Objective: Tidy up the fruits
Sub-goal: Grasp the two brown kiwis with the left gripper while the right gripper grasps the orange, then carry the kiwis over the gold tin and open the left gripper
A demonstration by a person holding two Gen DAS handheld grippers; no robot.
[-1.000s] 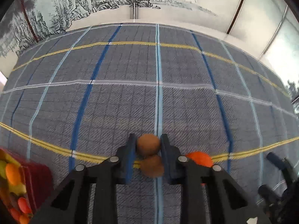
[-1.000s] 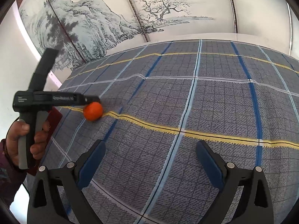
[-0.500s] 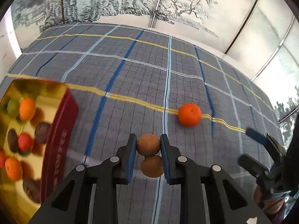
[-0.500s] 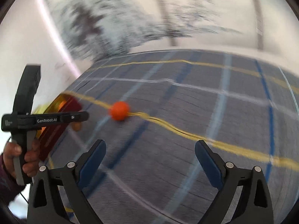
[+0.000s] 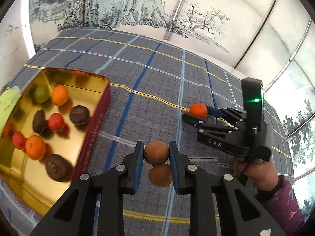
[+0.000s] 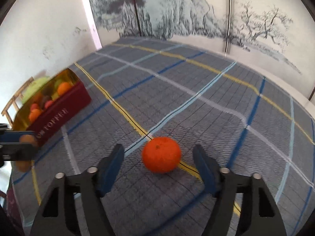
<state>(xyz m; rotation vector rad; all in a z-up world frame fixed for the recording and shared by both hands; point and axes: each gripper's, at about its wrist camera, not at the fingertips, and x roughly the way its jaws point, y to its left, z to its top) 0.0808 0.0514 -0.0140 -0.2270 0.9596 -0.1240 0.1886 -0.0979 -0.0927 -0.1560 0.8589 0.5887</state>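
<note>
My left gripper (image 5: pixel 155 150) is shut on a round brown fruit (image 5: pixel 156 153), with a second brown fruit (image 5: pixel 160 175) right below it between the fingers. It hangs just right of the red tin (image 5: pixel 98 116) with a gold inside, which holds several orange, red, dark brown and green fruits. My right gripper (image 6: pixel 158 151) is low over the cloth with a mandarin (image 6: pixel 161 156) between its blue pads. Its jaws are closing, and a gap shows on each side of the mandarin. In the left wrist view the right gripper (image 5: pixel 196 115) reaches the mandarin (image 5: pixel 198 110) from the right.
A grey plaid cloth (image 6: pixel 196 102) covers the table, which runs up to painted wall panels at the back. The tin (image 6: pixel 59 116) sits near the table's left edge by a white wall. A hand in a purple sleeve (image 5: pixel 256 169) holds the right gripper.
The left gripper has carried the brown fruit up beside the tin, which now shows fully. The right gripper has moved up to the mandarin and narrowed its jaws around it.
</note>
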